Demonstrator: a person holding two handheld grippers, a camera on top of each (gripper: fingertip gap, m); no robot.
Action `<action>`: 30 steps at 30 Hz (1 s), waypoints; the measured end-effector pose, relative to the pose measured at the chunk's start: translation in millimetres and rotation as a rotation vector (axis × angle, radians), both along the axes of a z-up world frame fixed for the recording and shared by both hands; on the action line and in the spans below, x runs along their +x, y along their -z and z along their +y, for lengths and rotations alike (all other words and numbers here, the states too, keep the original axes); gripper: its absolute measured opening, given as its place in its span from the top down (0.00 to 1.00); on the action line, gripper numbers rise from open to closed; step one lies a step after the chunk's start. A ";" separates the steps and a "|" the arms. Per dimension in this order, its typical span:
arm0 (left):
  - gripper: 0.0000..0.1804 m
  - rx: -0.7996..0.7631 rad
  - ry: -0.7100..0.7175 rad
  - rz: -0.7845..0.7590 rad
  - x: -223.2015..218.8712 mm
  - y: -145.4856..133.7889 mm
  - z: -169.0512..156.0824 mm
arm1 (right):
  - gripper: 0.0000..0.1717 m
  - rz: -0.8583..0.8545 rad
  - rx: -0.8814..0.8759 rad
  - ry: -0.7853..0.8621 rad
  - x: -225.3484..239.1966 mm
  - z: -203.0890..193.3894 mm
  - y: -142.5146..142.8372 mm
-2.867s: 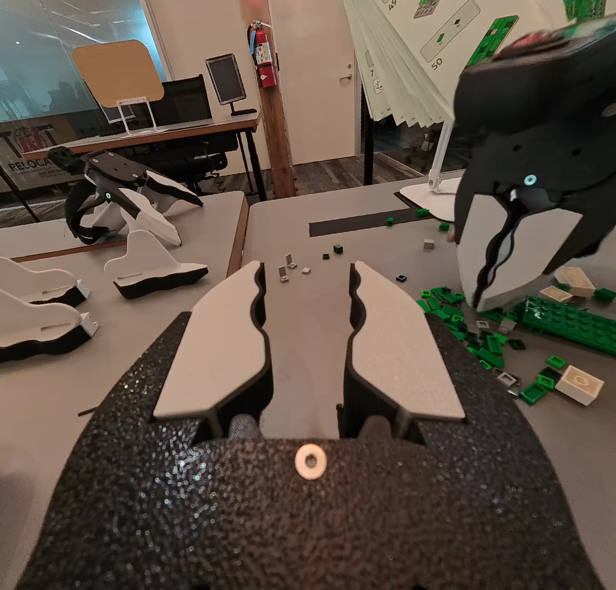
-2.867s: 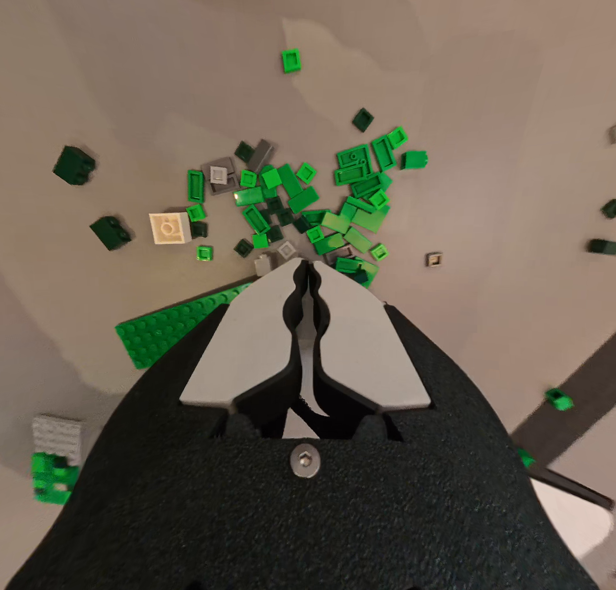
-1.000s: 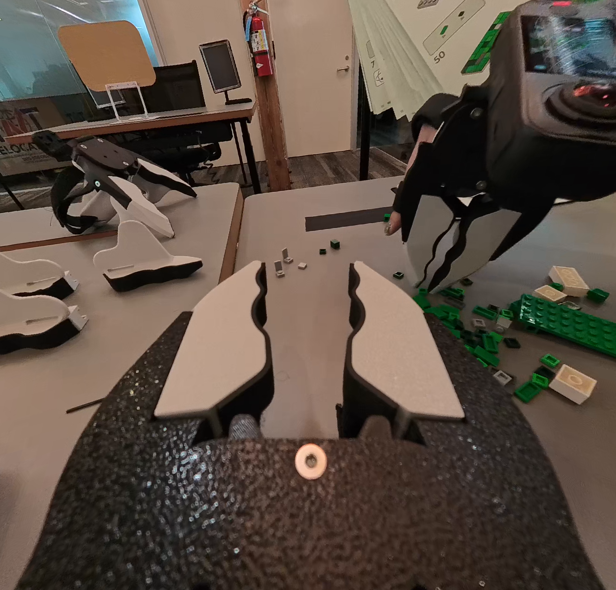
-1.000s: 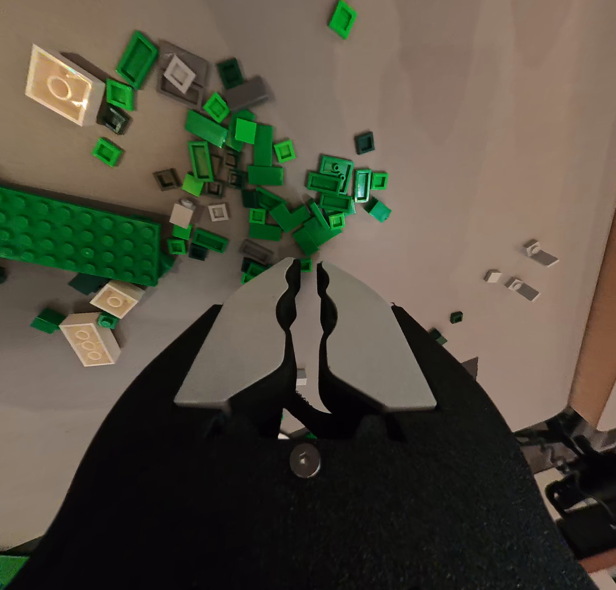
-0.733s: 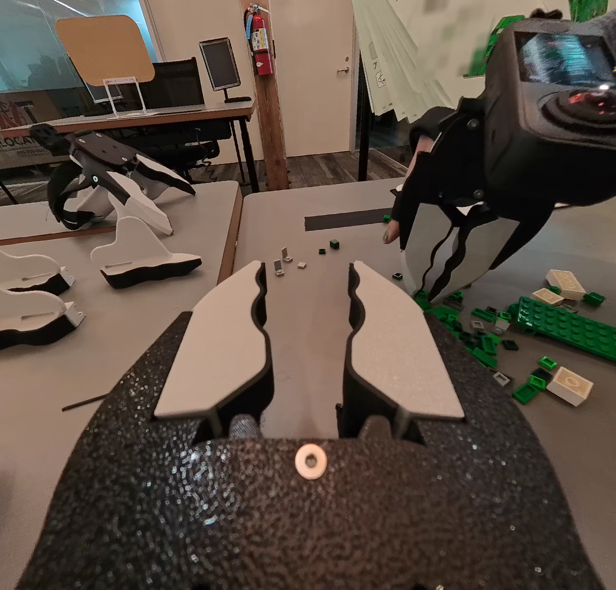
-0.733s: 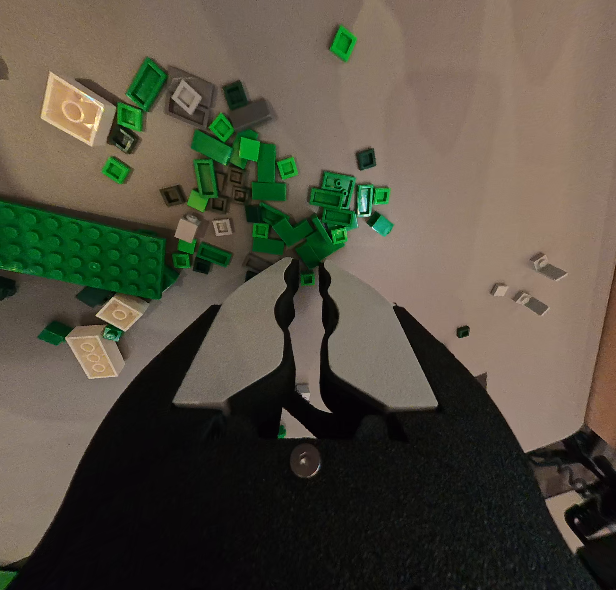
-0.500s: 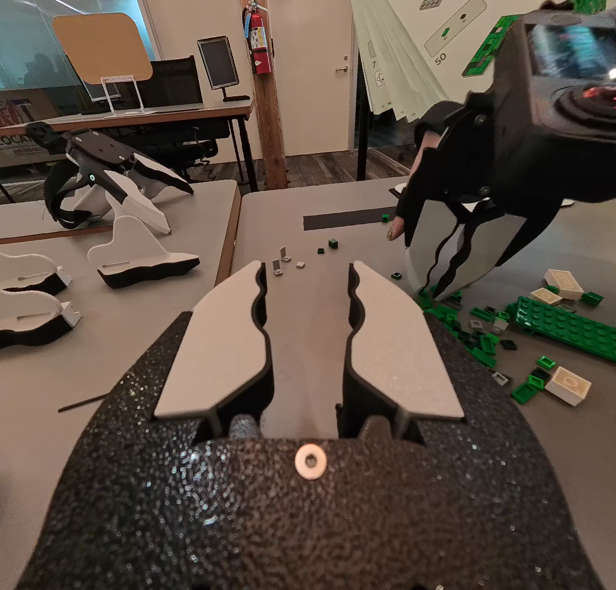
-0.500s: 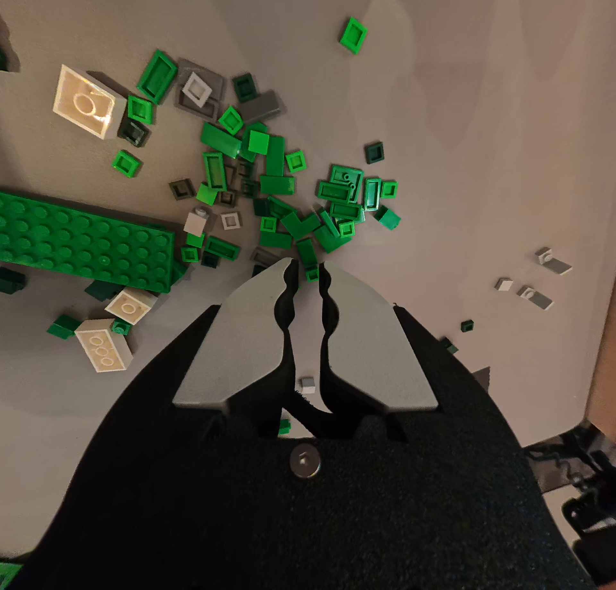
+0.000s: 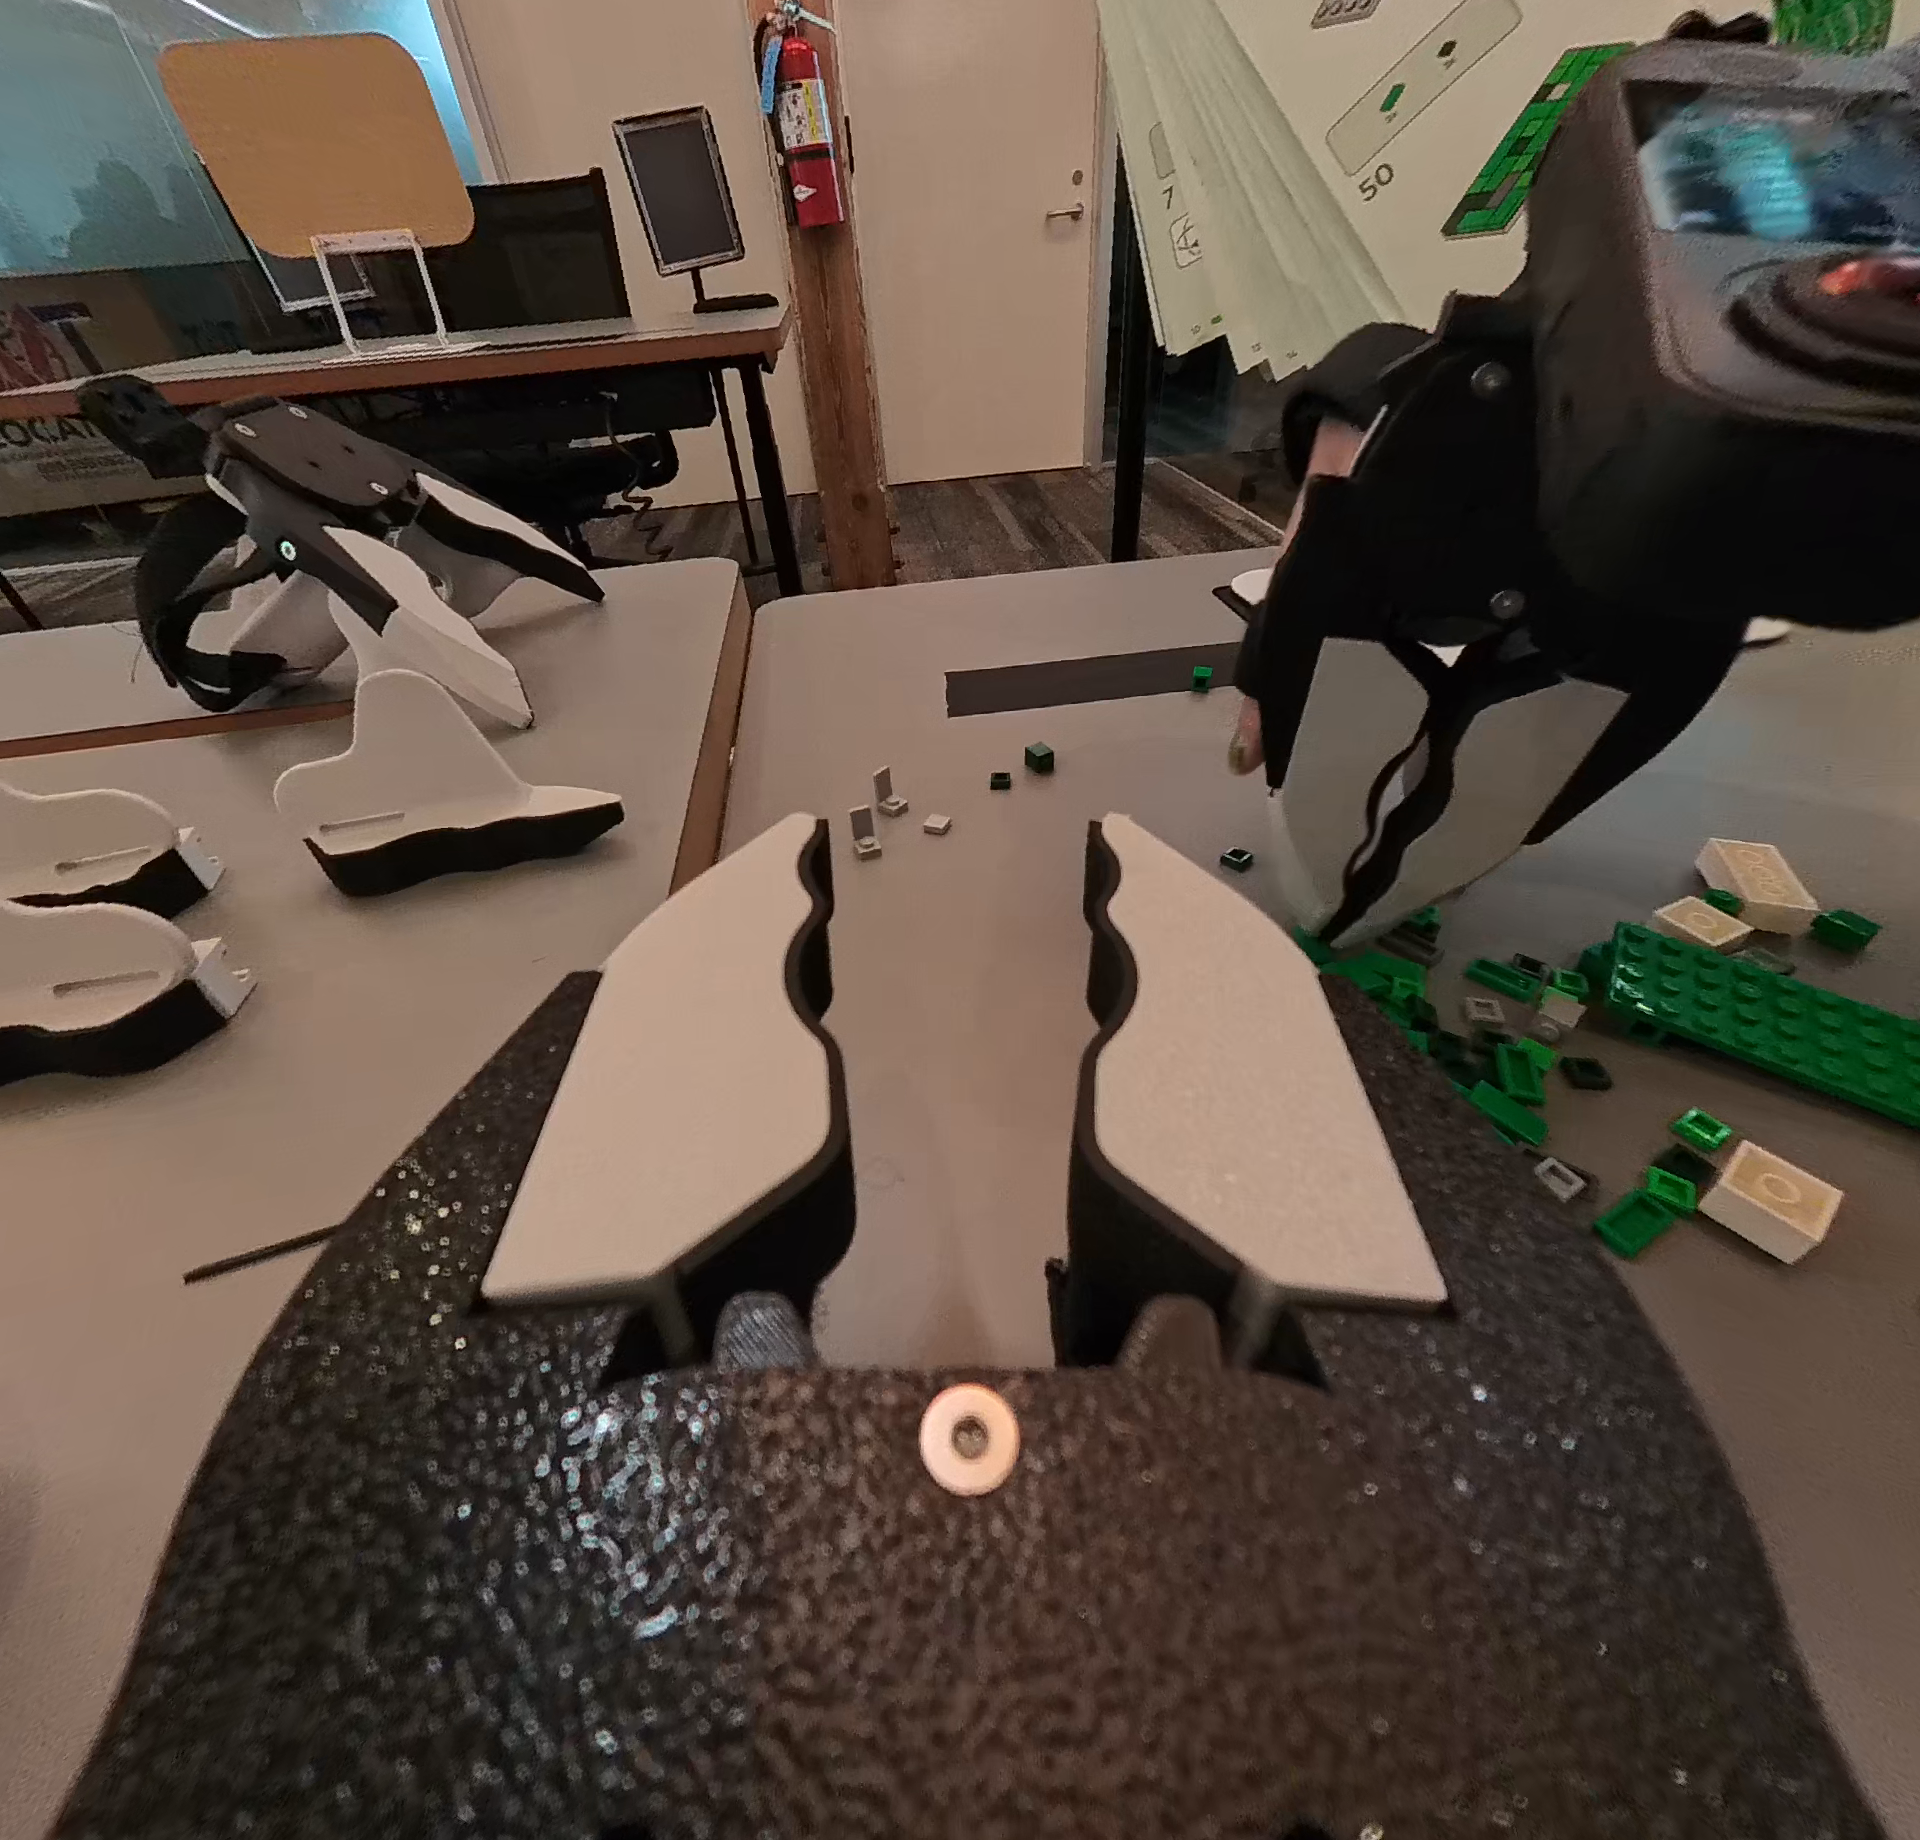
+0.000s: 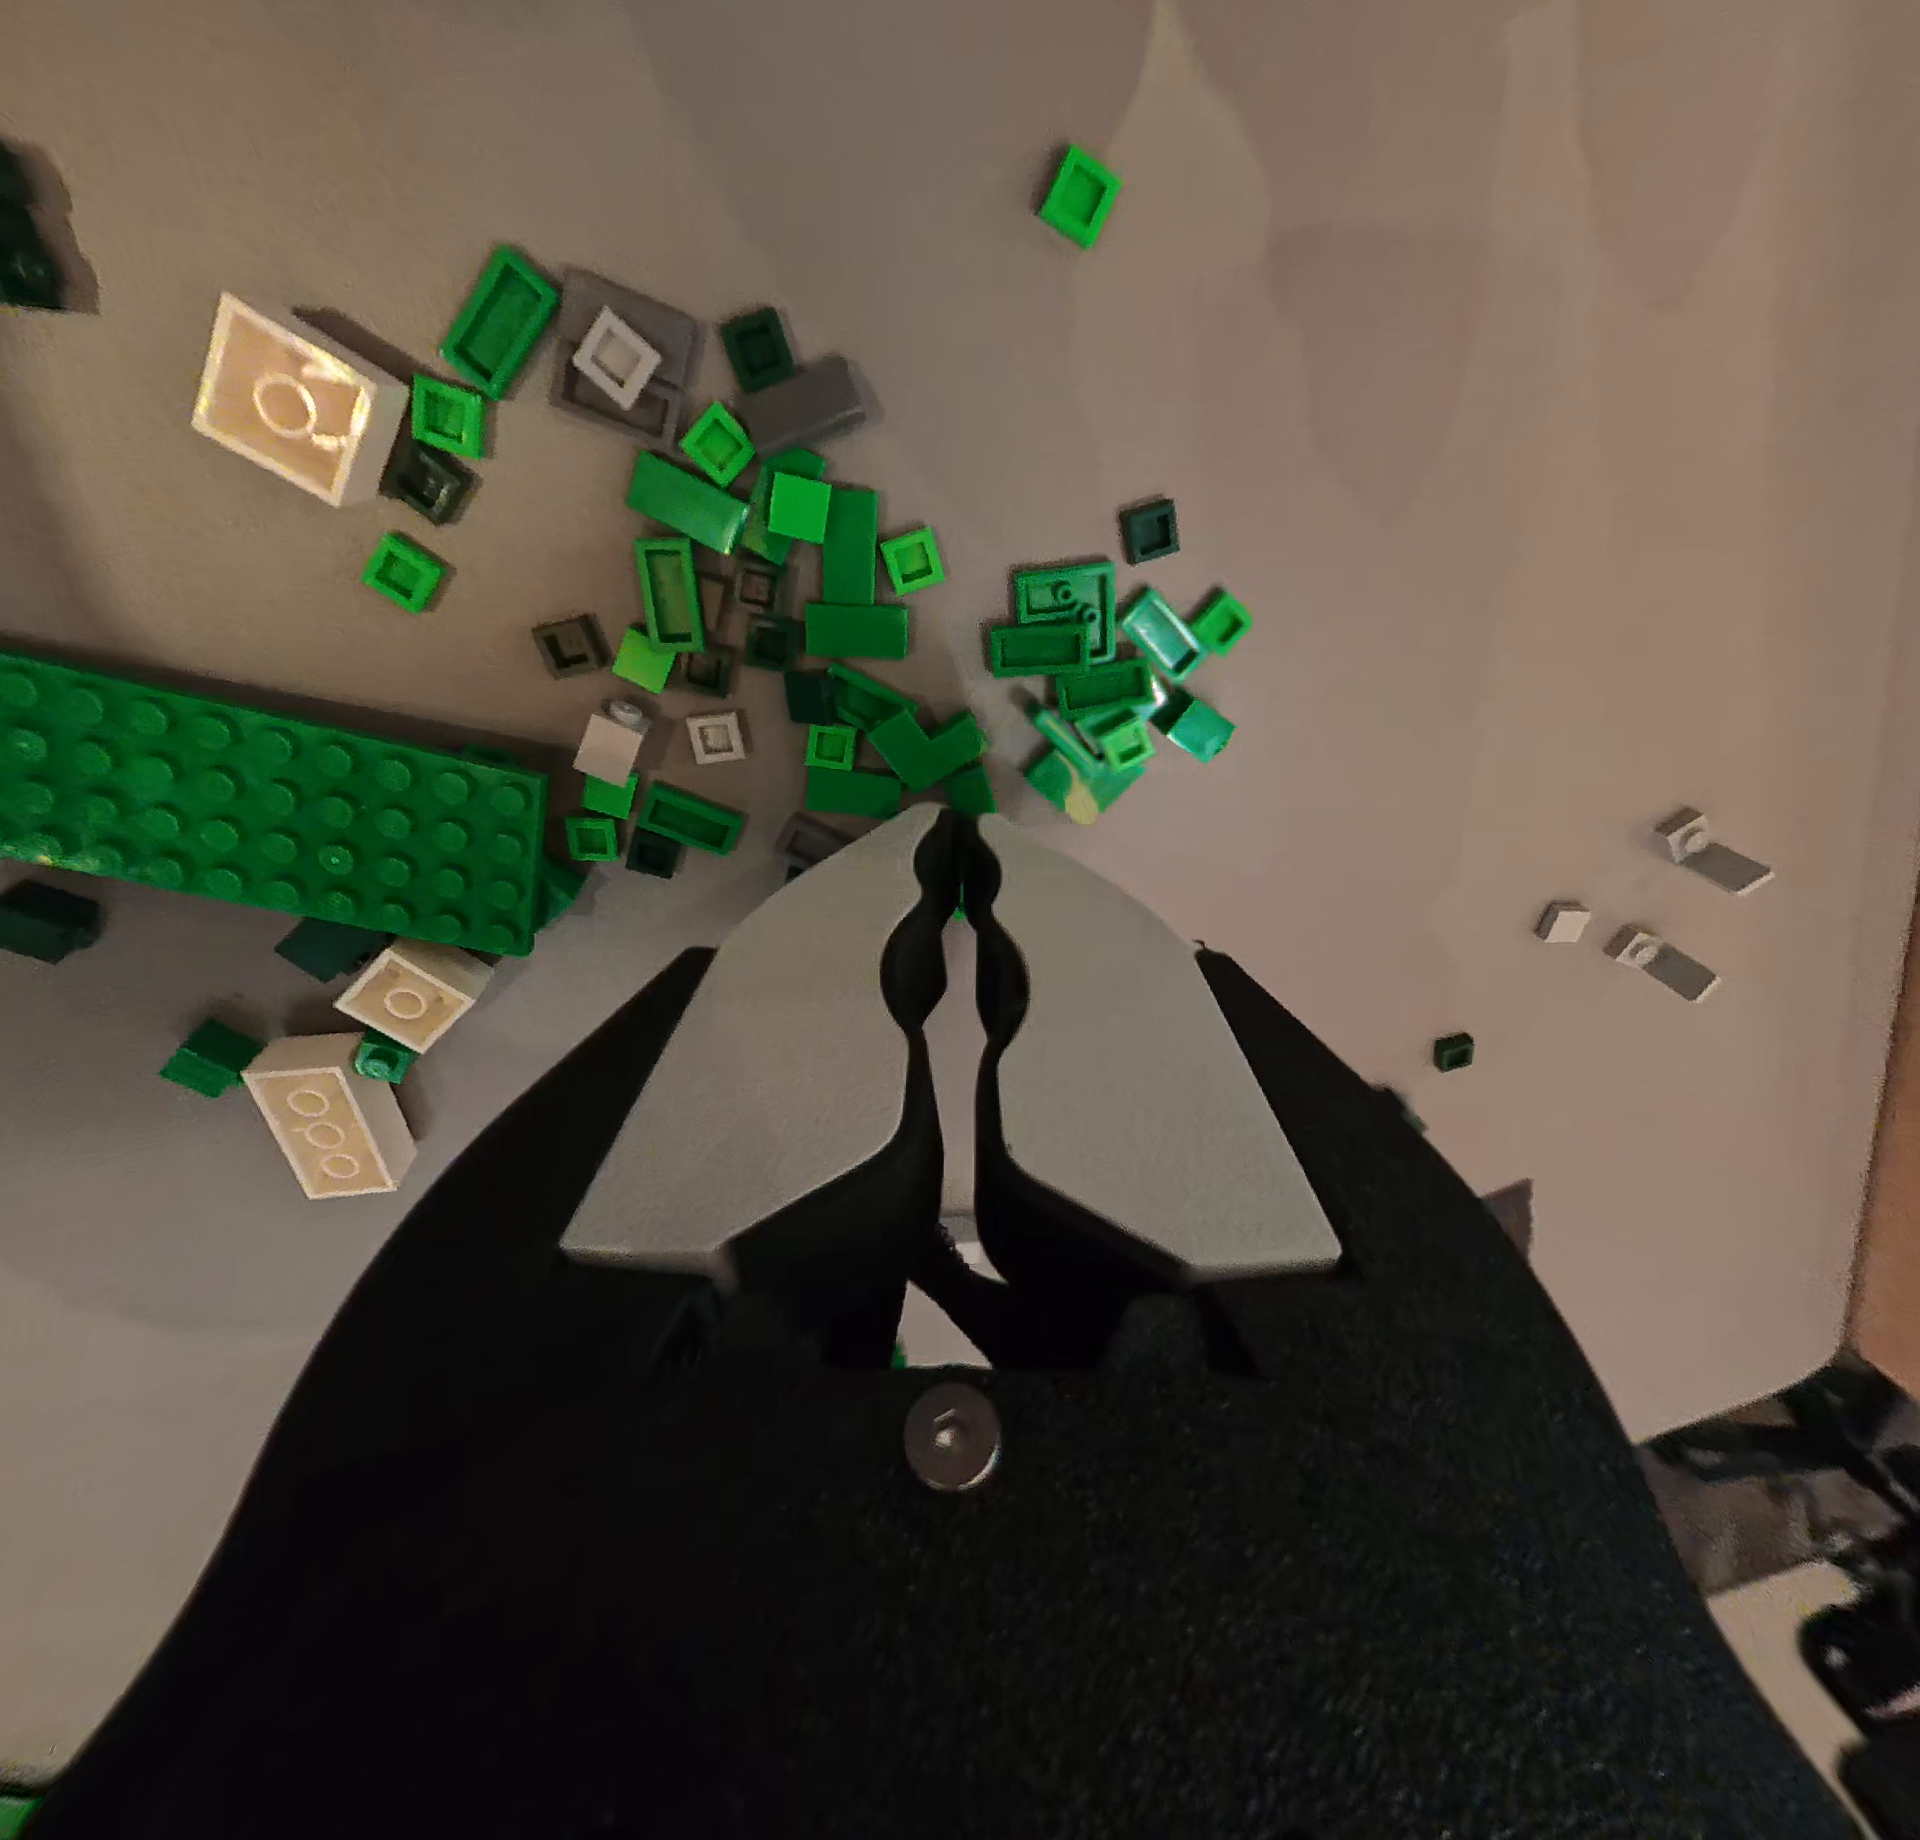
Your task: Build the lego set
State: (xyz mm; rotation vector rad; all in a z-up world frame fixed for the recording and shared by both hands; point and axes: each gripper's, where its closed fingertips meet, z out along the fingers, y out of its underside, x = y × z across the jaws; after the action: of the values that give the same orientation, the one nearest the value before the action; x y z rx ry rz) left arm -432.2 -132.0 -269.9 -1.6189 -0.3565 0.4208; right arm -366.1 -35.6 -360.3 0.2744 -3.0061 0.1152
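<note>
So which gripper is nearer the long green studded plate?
Right. The right gripper is down in the loose pieces just off the plate's end; the left gripper hangs open over bare table.

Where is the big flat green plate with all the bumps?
In the right wrist view the big green plate lies at the left on the table, beside the pile of small green pieces, with cream bricks just below it.

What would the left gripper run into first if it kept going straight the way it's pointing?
Probably nothing soon. The left gripper stands open over bare table; the small grey bricks lie just left of its line. Farther on comes the dark tape strip, though depth is unclear.
</note>
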 end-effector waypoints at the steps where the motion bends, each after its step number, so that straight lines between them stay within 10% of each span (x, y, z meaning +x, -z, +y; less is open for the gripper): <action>1: 0.74 0.001 0.004 0.001 0.6 -0.2 0.1 | 1.00 0.003 -0.007 0.022 0.1 0.1 -0.2; 11: 0.72 -0.015 0.058 0.061 15.5 -2.2 10.4 | 1.00 0.153 -0.136 0.162 26.7 11.4 -33.4; 30: 0.73 -0.019 0.046 0.047 10.1 -1.2 7.7 | 0.93 -0.058 0.030 -0.056 -0.9 -3.3 -2.4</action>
State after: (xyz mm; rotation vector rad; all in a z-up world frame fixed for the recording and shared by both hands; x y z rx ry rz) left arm -422.1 -124.3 -268.8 -1.6298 -0.2801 0.4273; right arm -367.0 -38.9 -357.9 0.3648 -3.0610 0.0843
